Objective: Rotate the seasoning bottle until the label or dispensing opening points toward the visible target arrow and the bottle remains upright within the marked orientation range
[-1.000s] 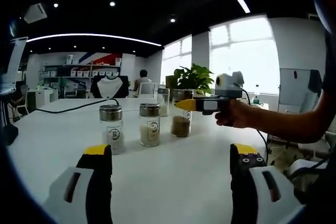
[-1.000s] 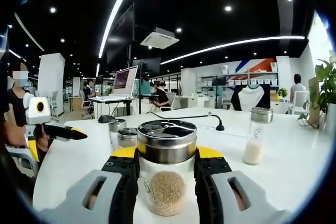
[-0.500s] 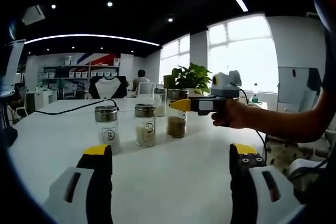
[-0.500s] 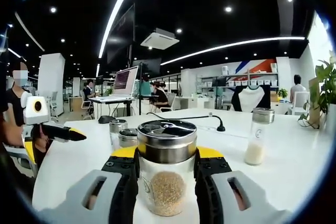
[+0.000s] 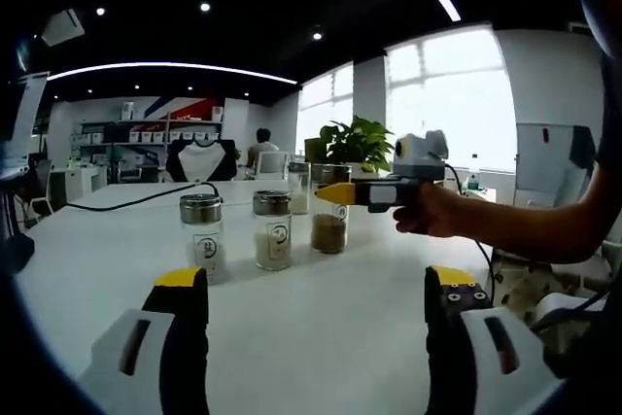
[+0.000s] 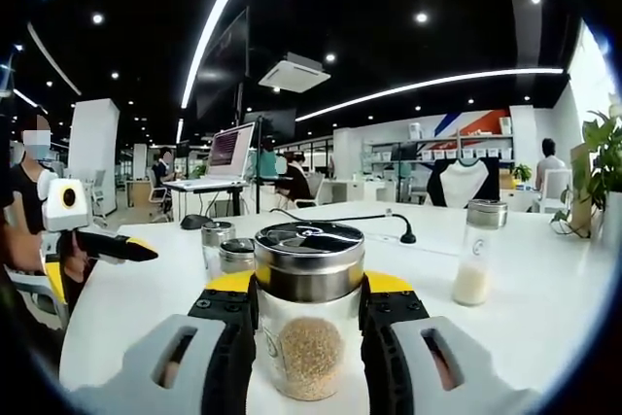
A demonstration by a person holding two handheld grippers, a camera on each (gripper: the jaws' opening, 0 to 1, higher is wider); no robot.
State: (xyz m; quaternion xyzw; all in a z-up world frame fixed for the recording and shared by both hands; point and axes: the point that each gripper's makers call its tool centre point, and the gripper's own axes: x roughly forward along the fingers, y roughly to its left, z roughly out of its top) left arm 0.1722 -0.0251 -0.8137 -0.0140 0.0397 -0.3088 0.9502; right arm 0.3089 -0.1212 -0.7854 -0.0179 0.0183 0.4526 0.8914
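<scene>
**Seasoning bottle clamped upright in the right gripper, left gripper spread over bare table**

In the right gripper view, the right gripper pinches the seasoning bottle between its two jaws, the yellow-tipped pads pressed against the glass on either side just under the metal lid. The bottle stands upright, with brown granules showing through the glass in its lower half. Its base is cut off by the bottom of the view, so whether it touches the white table cannot be told. No label on this bottle can be made out from this side, and the lid's opening is hard to read.

Behind it stand two small shakers, partly hidden by the held bottle. A taller bottle of white powder stands well apart on the right. The left gripper enters at the left edge; the hand holding it is mostly hidden.

In the left gripper view, the left gripper has its jaws spread wide with nothing between them, over bare table. Ahead stand two metal-lidded jars side by side, each with a label too small to read. Next to them the right gripper grips the brown-filled seasoning bottle, held by a person's hand. A black cable runs across the far table. No target arrow or marking can be made out in either view.
</scene>
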